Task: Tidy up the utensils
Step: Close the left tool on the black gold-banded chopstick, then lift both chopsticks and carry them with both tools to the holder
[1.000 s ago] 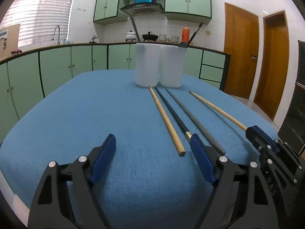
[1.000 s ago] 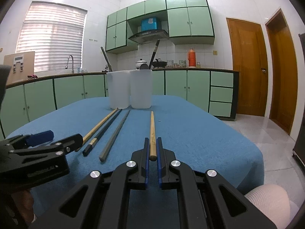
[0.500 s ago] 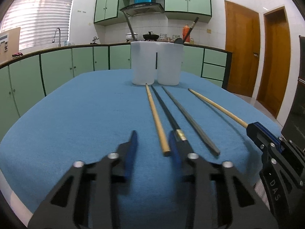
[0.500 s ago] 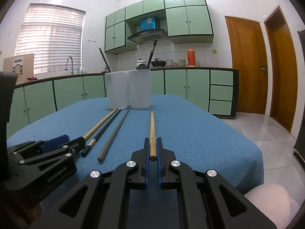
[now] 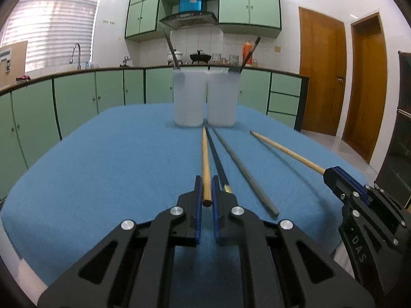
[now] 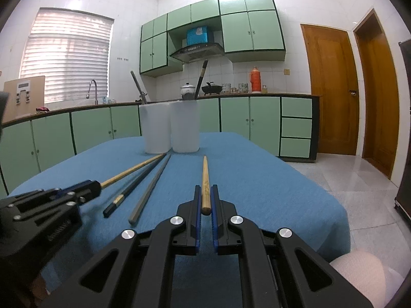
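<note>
Where the blue cloth (image 5: 102, 169) covers the table, four sticks laid out lengthwise, pointing toward two frosted white cups (image 5: 187, 98) standing side by side at the far end. Left claw (image 5: 206, 187) nearly closed, fingers pressed around the near end of a wooden chopstick (image 5: 205, 159), leftmost of the row. Just beside it, a black chopstick (image 5: 217, 156) with a gold band near its butt, running past the outside of that claw's right finger. Next over, a grey chopstick (image 5: 244, 169), lying free on the cloth. Right claw (image 6: 205, 196) likewise narrowed to a slim gap, gripping the butt of a second wooden chopstick (image 6: 205, 177), set well apart from the other three. In the left cup, a grey stick (image 6: 138, 87) leaning leftward; in the right cup (image 6: 185, 127), a black stick (image 6: 201, 78) tilted to the right. Behind, green cabinets (image 6: 90, 128) and a counter with pots and a red flask (image 6: 254, 82).
</note>
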`<state>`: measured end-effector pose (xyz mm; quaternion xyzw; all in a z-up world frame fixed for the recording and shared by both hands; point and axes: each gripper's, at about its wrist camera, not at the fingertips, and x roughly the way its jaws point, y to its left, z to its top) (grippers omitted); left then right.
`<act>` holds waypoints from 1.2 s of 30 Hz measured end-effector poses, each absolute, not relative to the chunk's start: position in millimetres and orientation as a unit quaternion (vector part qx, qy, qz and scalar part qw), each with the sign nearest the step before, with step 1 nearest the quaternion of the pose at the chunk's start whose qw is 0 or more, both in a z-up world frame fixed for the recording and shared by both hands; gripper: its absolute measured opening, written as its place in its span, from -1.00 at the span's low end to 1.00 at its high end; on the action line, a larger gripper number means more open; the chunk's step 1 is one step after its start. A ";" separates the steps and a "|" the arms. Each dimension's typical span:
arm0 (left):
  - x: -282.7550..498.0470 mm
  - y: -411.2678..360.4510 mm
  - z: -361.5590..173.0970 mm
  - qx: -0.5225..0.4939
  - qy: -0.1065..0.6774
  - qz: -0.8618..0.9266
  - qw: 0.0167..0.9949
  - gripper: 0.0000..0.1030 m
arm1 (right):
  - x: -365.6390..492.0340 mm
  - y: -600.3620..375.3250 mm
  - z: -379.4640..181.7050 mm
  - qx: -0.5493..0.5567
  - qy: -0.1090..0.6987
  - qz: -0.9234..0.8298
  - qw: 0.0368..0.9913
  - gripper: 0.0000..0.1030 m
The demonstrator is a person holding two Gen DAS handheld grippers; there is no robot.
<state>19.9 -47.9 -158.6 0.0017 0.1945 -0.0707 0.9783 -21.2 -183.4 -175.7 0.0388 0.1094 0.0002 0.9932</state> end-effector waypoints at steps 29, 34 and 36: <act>44.0 -30.3 4.2 -0.012 0.090 -0.105 0.990 -0.89 | 39.2 -206.2 4.0 0.058 0.096 0.111 0.987 -0.87; 53.2 -20.9 17.3 -0.028 0.099 -0.110 0.989 -0.89 | 52.8 -202.4 22.1 0.055 0.093 0.114 0.988 -0.87; 57.7 -16.8 22.7 -0.034 0.102 -0.113 0.988 -0.89 | 57.9 -199.5 28.6 0.054 0.092 0.121 0.987 -0.87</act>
